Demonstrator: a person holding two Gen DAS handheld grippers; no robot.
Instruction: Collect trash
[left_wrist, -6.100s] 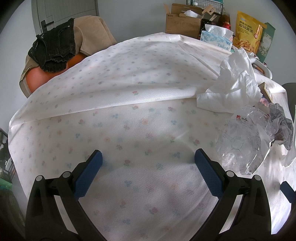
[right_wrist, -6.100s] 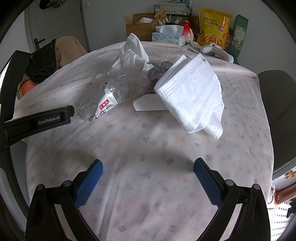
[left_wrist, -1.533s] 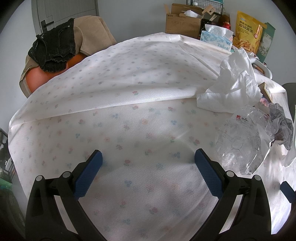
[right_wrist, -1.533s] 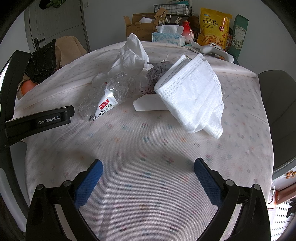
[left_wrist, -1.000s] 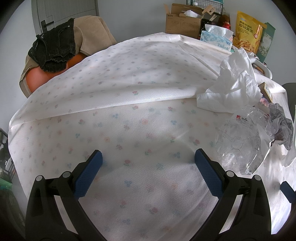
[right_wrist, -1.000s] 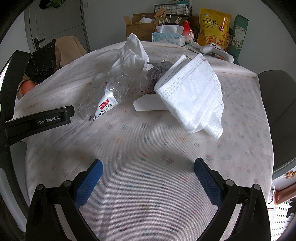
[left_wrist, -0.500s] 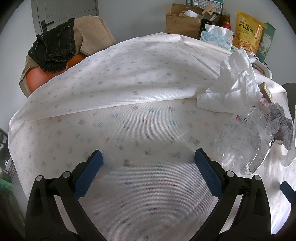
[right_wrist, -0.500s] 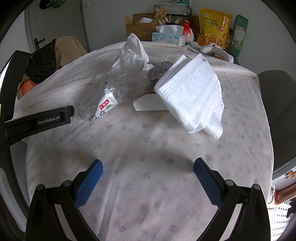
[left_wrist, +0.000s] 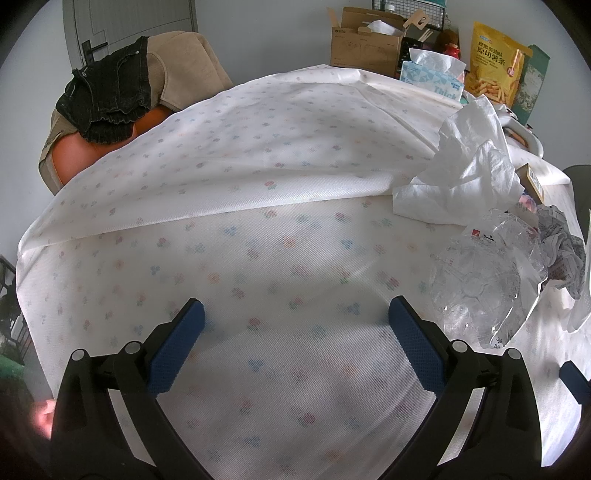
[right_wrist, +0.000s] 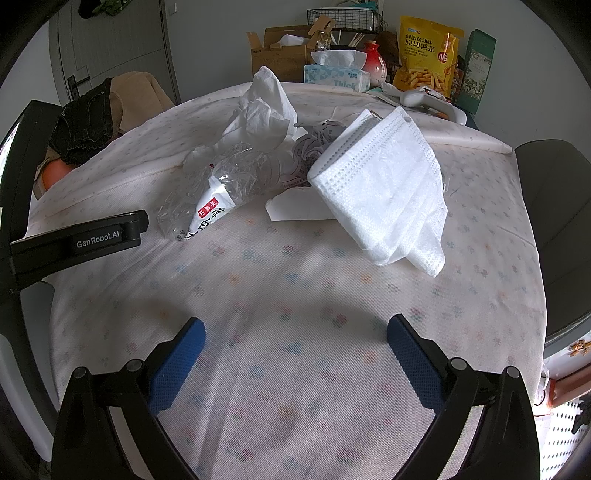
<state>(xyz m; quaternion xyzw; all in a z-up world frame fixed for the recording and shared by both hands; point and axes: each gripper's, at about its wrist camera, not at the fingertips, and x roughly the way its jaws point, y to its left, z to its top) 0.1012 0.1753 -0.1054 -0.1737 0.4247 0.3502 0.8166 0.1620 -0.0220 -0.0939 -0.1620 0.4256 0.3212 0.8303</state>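
A pile of trash lies on the flowered tablecloth (right_wrist: 295, 280): a white face mask (right_wrist: 388, 188), a crumpled clear plastic wrapper (right_wrist: 218, 184) with a red label, a crumpled white plastic bag (right_wrist: 262, 110), a grey paper ball (right_wrist: 314, 147) and a flat white paper (right_wrist: 299, 210). My right gripper (right_wrist: 295, 332) is open and empty, well short of the pile. My left gripper (left_wrist: 293, 317) is open and empty; the wrapper (left_wrist: 484, 284), the bag (left_wrist: 469, 173) and the paper ball (left_wrist: 565, 254) lie to its right.
At the table's far edge stand a cardboard box (right_wrist: 280, 51), a tissue box (right_wrist: 336, 74), a red jar (right_wrist: 373, 62), a yellow snack bag (right_wrist: 428, 51) and a green box (right_wrist: 476, 70). A chair with dark clothes (left_wrist: 110, 92) is at the left, a grey chair (right_wrist: 554, 206) at the right.
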